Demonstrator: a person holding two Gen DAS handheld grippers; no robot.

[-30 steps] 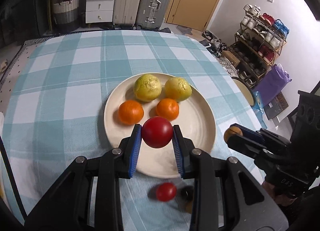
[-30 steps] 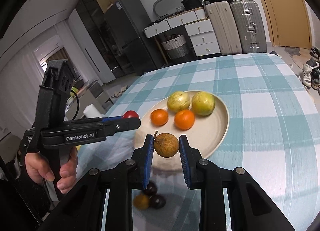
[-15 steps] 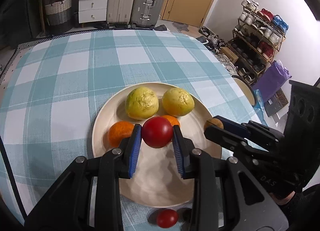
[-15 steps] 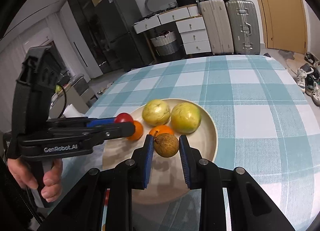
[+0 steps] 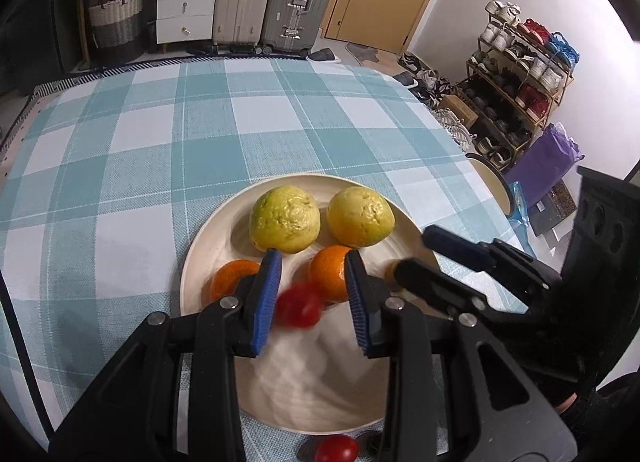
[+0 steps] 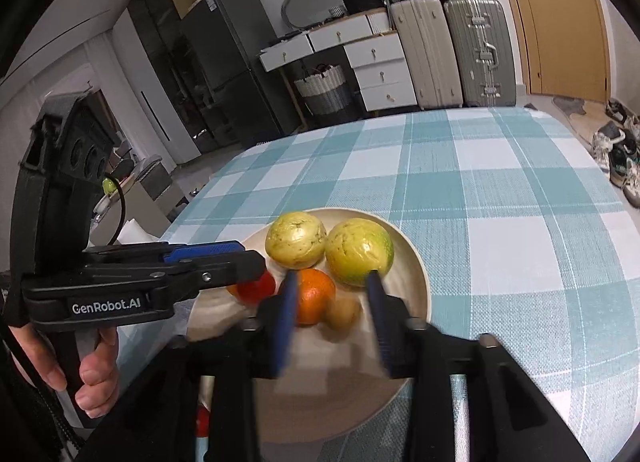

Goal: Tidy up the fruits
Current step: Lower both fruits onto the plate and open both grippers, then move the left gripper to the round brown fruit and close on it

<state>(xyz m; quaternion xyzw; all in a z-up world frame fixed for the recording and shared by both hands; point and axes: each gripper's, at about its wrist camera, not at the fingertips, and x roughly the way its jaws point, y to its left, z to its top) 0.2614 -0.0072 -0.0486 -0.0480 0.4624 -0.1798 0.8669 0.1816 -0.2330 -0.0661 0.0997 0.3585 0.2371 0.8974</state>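
A cream plate (image 5: 208,246) holds two yellow-green fruits (image 5: 285,219) (image 5: 360,215) and two oranges (image 5: 232,282) (image 5: 328,276). My left gripper (image 5: 312,262) hangs low over the plate's near half with its jaws opening. A blurred red fruit (image 5: 298,304) sits loose between its blue pads, with a gap on the right side. My right gripper (image 6: 332,278) is blurred and its jaws are also opening. A brown fruit (image 6: 342,312) lies between them beside an orange (image 6: 316,296), touched by neither pad.
A small red fruit (image 5: 336,448) and a dark one (image 5: 372,440) lie on the checked tablecloth (image 5: 120,149) just before the plate's near rim. A hand (image 6: 92,378) holds the left gripper's grip. Suitcases, drawers and a shoe rack stand beyond the table.
Both grippers moved forward over the plate, then spread their jaws. The red fruit slipped down out of the left pads. The brown fruit came free of the right pads.
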